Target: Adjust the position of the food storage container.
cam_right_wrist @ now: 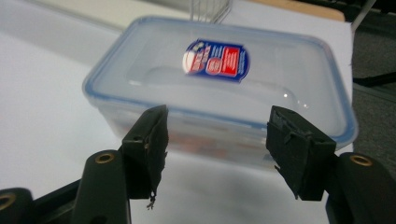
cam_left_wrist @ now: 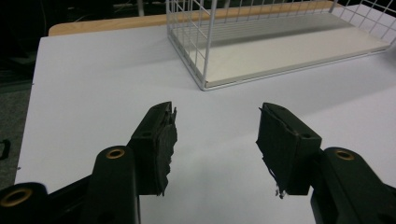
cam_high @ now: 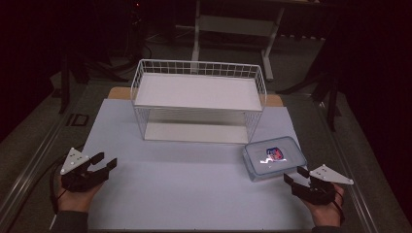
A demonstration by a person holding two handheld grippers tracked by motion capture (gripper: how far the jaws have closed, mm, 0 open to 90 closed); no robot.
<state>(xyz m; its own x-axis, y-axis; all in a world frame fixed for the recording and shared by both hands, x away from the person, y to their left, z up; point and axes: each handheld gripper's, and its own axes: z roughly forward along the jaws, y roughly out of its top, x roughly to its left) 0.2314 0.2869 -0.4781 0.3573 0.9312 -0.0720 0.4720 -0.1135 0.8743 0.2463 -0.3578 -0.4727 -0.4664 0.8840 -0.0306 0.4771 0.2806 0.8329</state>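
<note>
A clear plastic box (cam_high: 274, 158) with a blue-rimmed lid and a red and blue label lies flat on the white mat at the right. In the right gripper view the box (cam_right_wrist: 219, 70) sits just ahead of the jaws. My right gripper (cam_high: 295, 174) is close to its near side, open, jaws apart and not touching it; the same gripper (cam_right_wrist: 219, 114) holds nothing. My left gripper (cam_high: 107, 160) rests at the mat's left, open. Between the jaws of that gripper (cam_left_wrist: 215, 109) I see bare mat. A white wire rack (cam_high: 197, 99) stands at the back centre.
The wire rack (cam_left_wrist: 280, 46) has a solid lower shelf and an upper tray. The white mat (cam_high: 184, 184) covers a wooden board on a metal-edged table. Dark floor and a desk frame (cam_high: 233, 29) lie beyond.
</note>
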